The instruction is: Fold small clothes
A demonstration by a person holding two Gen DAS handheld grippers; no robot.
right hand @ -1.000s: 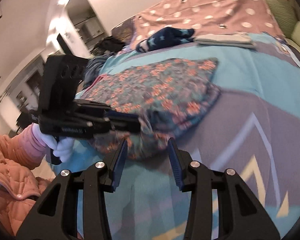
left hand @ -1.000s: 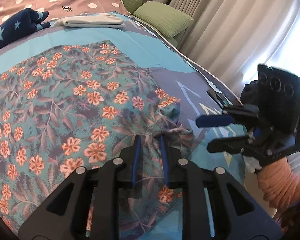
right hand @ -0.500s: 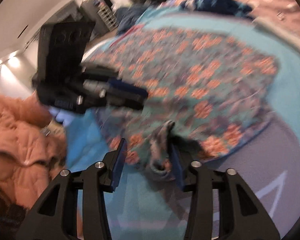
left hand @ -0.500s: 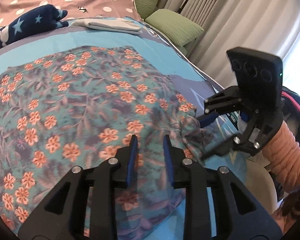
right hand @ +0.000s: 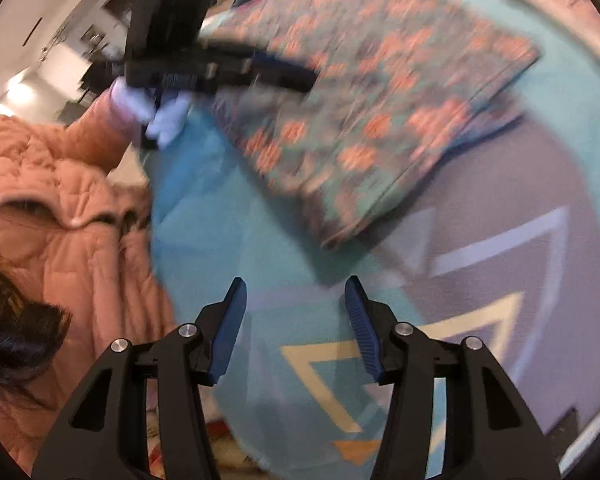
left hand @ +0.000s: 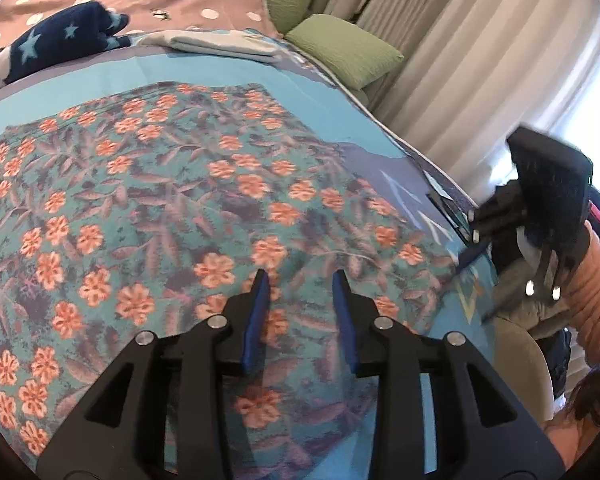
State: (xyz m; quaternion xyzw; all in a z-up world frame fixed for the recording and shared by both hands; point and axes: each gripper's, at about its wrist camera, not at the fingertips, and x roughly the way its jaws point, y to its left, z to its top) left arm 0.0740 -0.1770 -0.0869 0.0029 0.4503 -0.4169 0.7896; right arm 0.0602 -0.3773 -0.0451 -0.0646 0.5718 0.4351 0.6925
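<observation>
A teal garment with orange flowers [left hand: 172,200] lies spread flat on the blue bedcover [left hand: 204,70]. My left gripper [left hand: 300,280] is open and hovers over the garment's near edge, holding nothing. My right gripper [right hand: 294,292] is open and empty above bare bedcover [right hand: 228,240], apart from the garment's near corner [right hand: 340,236]. The right gripper also shows at the far right of the left wrist view [left hand: 472,256], just off the garment's right edge. The left gripper shows in the blurred right wrist view [right hand: 296,74] over the garment.
A navy star-print garment [left hand: 56,46] and a folded pale item [left hand: 220,42] lie at the far side of the bed. Green cushions [left hand: 344,50] and curtains [left hand: 460,80] stand to the right. The person's orange quilted jacket [right hand: 60,220] is at the bed's near edge.
Both grippers let go of the bunched corner of the garment and opened. The garment now lies flat. My right gripper drew back off it toward the bed's edge.
</observation>
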